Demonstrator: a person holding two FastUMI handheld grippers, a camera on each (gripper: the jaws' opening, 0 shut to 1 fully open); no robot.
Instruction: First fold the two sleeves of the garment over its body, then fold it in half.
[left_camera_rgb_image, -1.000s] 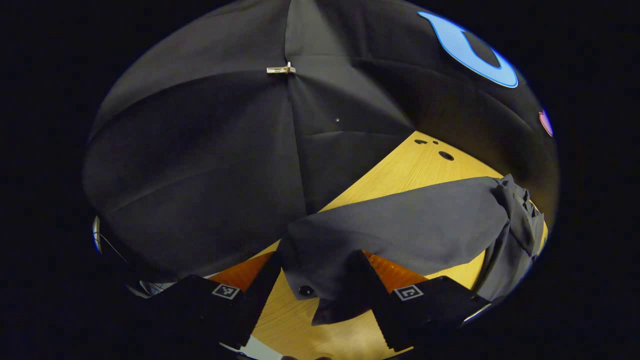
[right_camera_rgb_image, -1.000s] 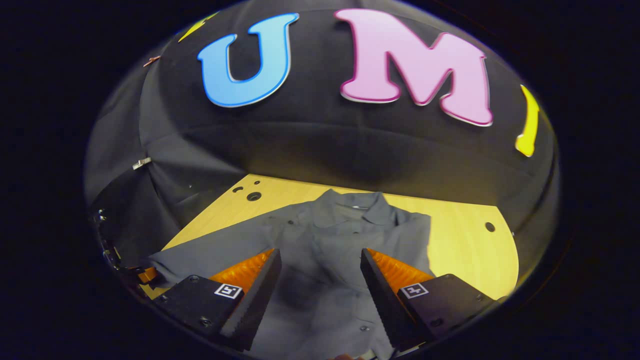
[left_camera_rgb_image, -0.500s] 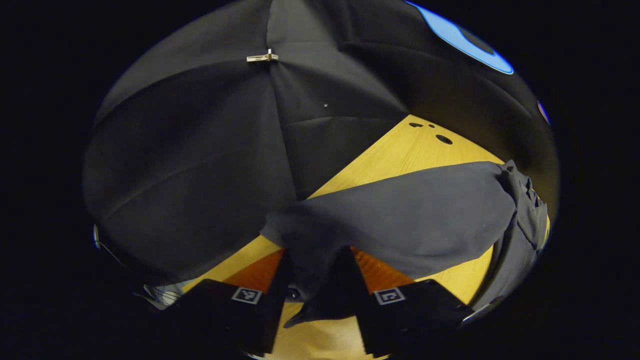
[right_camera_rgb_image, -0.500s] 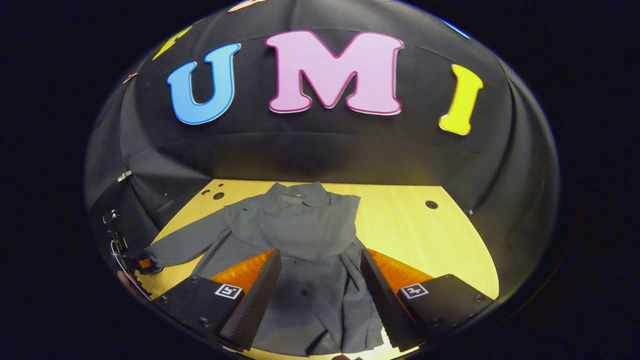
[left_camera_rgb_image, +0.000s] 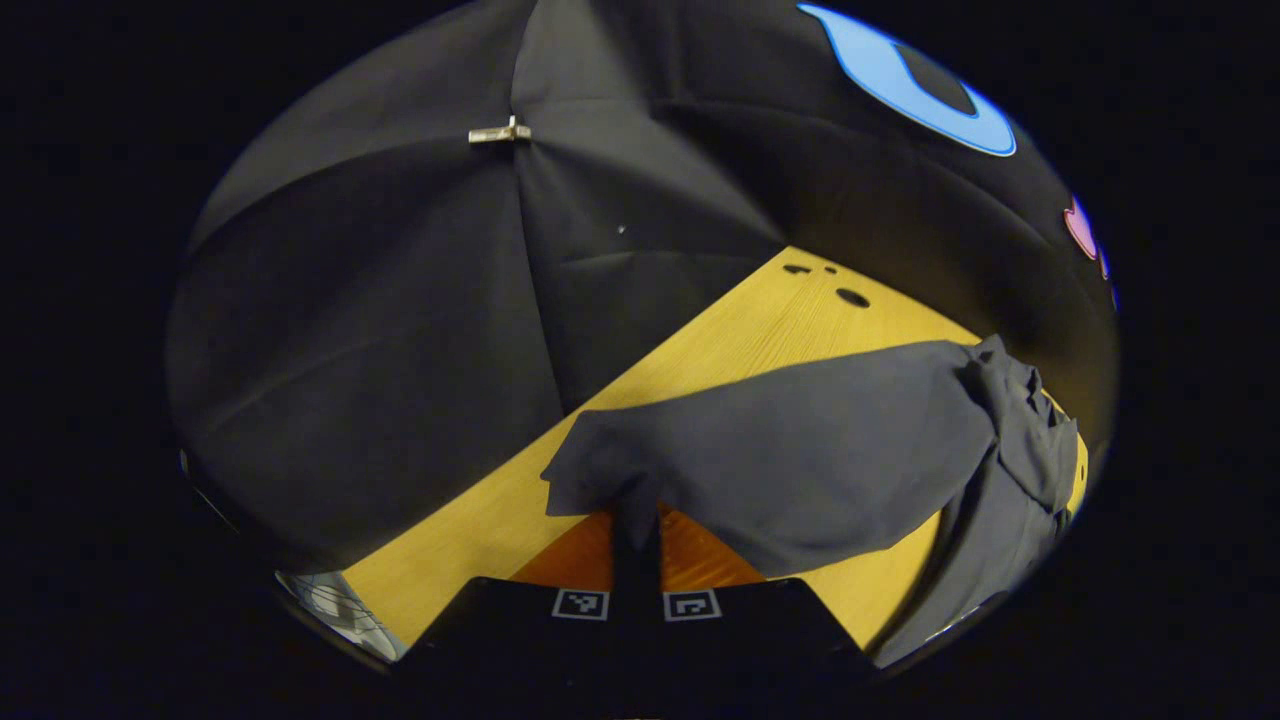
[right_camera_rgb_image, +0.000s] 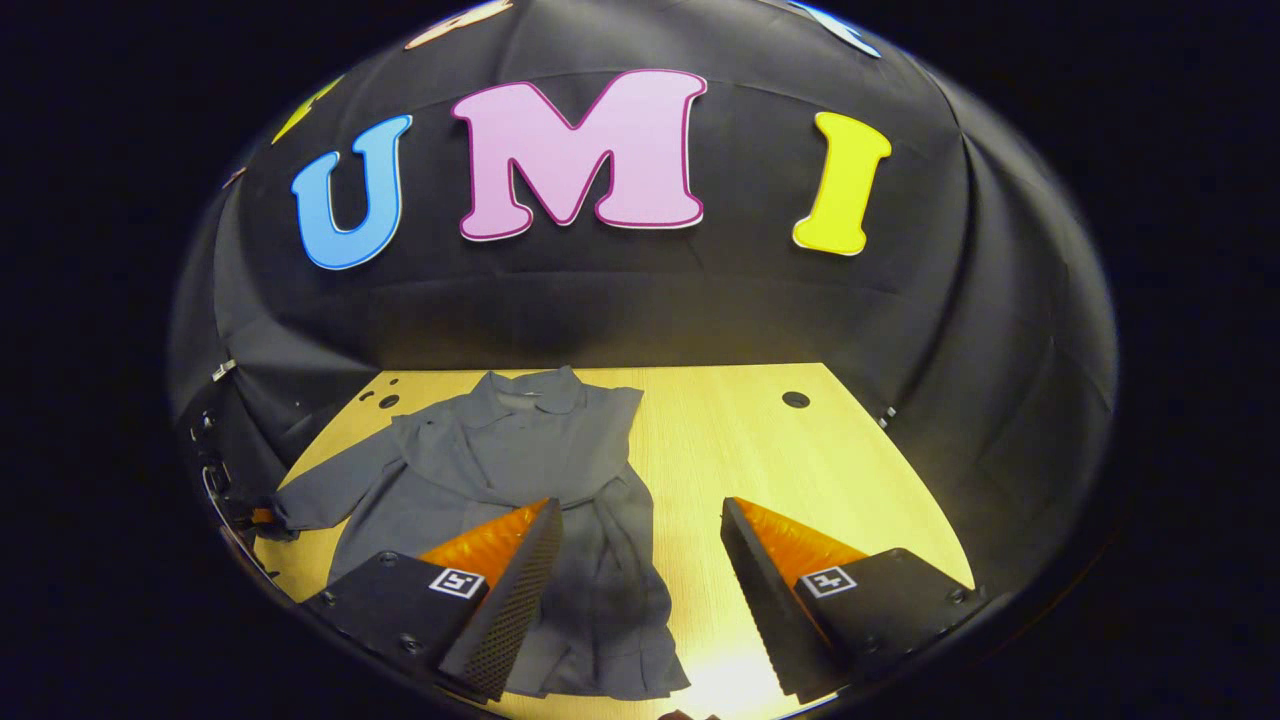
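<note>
Grey button-up garment (right_camera_rgb_image: 500, 470) on the pale wooden counter (right_camera_rgb_image: 800, 470): left gripper (left_camera_rgb_image: 636, 545) has just clamped its fingers on the outstretched sleeve's cuff (left_camera_rgb_image: 600, 470), readying the fold, while right gripper (right_camera_rgb_image: 640, 590), fingers apart, has withdrawn

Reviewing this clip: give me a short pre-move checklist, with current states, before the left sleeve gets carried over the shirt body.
1. Left gripper shut on the sleeve cuff: ok.
2. Sleeve stretched out, untwisted: ok.
3. Right gripper open, holding nothing: ok.
4. Opposite sleeve already folded over the grey shirt: ok.
5. Shirt flat on the wooden table: not ok, hem rumpled.
6. Grip firm enough: cannot tell.
</note>
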